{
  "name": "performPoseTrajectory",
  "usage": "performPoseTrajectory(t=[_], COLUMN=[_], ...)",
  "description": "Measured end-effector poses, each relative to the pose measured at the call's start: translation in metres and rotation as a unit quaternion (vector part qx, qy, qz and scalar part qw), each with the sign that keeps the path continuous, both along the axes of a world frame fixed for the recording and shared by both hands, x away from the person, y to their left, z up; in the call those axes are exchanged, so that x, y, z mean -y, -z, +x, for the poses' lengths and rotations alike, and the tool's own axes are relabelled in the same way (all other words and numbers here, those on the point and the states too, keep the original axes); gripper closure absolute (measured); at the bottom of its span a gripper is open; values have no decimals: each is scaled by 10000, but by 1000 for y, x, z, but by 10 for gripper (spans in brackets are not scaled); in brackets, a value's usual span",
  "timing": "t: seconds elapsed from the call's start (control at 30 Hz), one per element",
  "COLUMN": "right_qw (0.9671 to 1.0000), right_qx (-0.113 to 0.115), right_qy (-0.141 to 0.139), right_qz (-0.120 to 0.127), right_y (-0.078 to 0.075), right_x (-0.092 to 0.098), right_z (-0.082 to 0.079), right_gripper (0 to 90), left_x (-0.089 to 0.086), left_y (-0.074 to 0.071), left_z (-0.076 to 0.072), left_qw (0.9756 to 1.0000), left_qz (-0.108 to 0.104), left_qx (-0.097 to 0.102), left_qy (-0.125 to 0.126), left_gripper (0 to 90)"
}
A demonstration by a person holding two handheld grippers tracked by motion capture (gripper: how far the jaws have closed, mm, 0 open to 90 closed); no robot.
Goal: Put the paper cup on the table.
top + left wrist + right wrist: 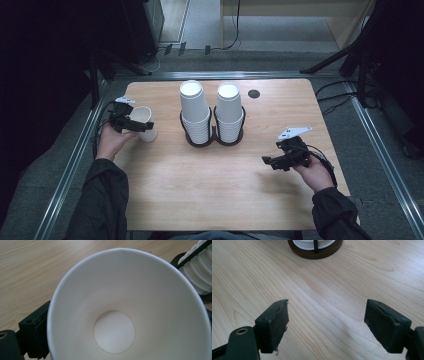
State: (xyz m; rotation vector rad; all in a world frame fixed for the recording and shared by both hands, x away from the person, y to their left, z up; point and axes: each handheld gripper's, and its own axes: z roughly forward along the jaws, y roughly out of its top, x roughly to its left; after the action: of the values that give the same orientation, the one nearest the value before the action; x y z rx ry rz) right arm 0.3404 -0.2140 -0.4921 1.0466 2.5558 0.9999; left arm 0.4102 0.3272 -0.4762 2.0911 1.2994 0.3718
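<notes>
As seen along the left gripper [131, 121], jaws clamped on a single white paper cup [130, 307], one black jaw against the cup's outer wall at the lower left of the left gripper view, the other hidden behind the cup's far side. Cup mouth turned toward the camera, round bottom disc plainly in sight, inside empty. From the high view, same paper cup [144, 123] lying on its side in the grip, over the left part of the wooden counter [220, 195], near its left edge, held by the left hand [111, 141]; whether the cup touches the wood, cannot tell.

On the right gripper [280, 161], jaws spread wide with nothing between them, bare wood grain showing in the gap in the right gripper view; black pads worn at the edges. Held by the right hand [316, 173] above the right part of the counter, pointing toward the middle, grey three-cornered plate on top.

Further out, at the centre back of the counter, a black double cup holder [215, 137] carrying two tall stacks of upside-down white paper cups: left stack [194, 112] and right stack [229, 111], side by side. Holder's round base [315, 249] just ahead of the right jaws, well apart from them. Small round black grommet [254, 93] in the counter beside the right stack. Dark sleeves entering from the bottom.
</notes>
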Motion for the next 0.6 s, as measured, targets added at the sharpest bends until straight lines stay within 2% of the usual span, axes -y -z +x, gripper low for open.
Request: performPoseTrajectory(t=[0.03, 0.1, 0.3, 0.43, 0.53, 0.6], right_qw=[10000, 10000, 10000, 10000, 9999, 9999], right_qx=[-5, -5, 14, 15, 8, 15], right_qy=[-10, -26, -66, -58, -82, -95], right_qz=[-8, -30, -59, -51, -57, -73], right_y=[0, 0, 0, 0, 0, 0], right_x=[0, -1, -2, -2, -3, -3], right_z=[0, 0, 0, 0, 0, 0], right_gripper=[197, 197, 197, 197, 197, 198], left_x=[0, -2, -3, -5, -5, -5], left_y=[-1, -2, -6, -11, -17, -23], left_z=[-1, -1, -2, -4, -5, -6], left_qw=[10000, 10000, 9999, 9998, 9998, 9997], left_qz=[47, -62, -105, -172, -190, -212], left_qx=[-5, -48, -30, 5, -106, -104], left_qy=[-38, -17, -32, -56, -44, -47], left_gripper=[13, 12, 0, 0, 0, 0])
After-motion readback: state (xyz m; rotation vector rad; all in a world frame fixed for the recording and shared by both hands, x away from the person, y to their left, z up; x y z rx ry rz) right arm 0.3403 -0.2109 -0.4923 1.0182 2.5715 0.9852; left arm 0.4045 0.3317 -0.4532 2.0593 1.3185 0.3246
